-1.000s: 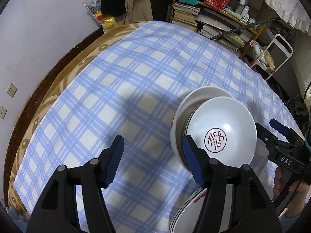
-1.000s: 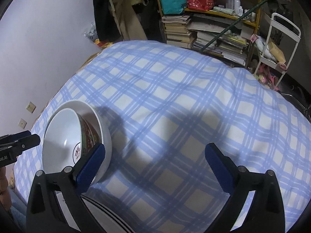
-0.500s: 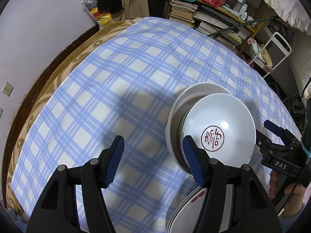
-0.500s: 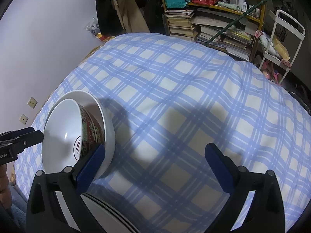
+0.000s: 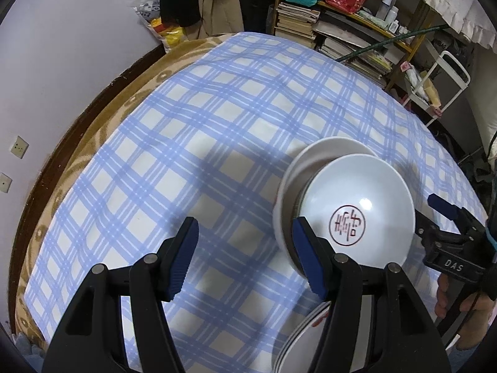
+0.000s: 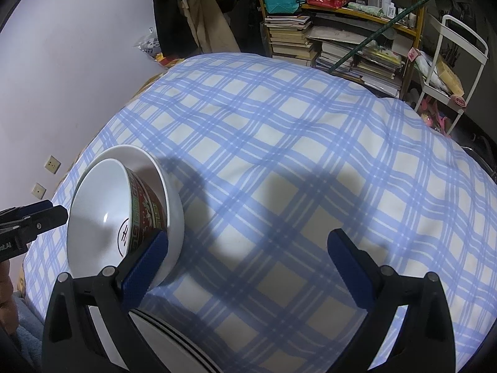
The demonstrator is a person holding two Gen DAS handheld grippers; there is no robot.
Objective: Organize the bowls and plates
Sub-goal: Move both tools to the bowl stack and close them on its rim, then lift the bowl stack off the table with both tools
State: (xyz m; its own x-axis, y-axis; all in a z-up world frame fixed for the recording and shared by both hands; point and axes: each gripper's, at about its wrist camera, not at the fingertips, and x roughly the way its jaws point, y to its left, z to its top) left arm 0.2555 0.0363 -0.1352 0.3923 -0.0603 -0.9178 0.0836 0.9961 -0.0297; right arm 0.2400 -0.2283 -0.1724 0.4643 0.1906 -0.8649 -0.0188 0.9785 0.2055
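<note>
My left gripper (image 5: 245,258) and right gripper (image 6: 248,267) both gape, released; the bowl (image 5: 360,208) sits nested in a white bowl (image 5: 326,149) between them, above plates (image 6: 174,345) at the near edge of the checked surface (image 5: 217,143).

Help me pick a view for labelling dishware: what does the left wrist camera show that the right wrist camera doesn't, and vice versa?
Only the left wrist view shows the full red emblem inside the patterned bowl.

Only the right wrist view shows that bowl's red and green outer band.

Both show the patterned bowl nested in the plain white bowl, the plates at the near edge, the checked cloth and the bookshelf.
</note>
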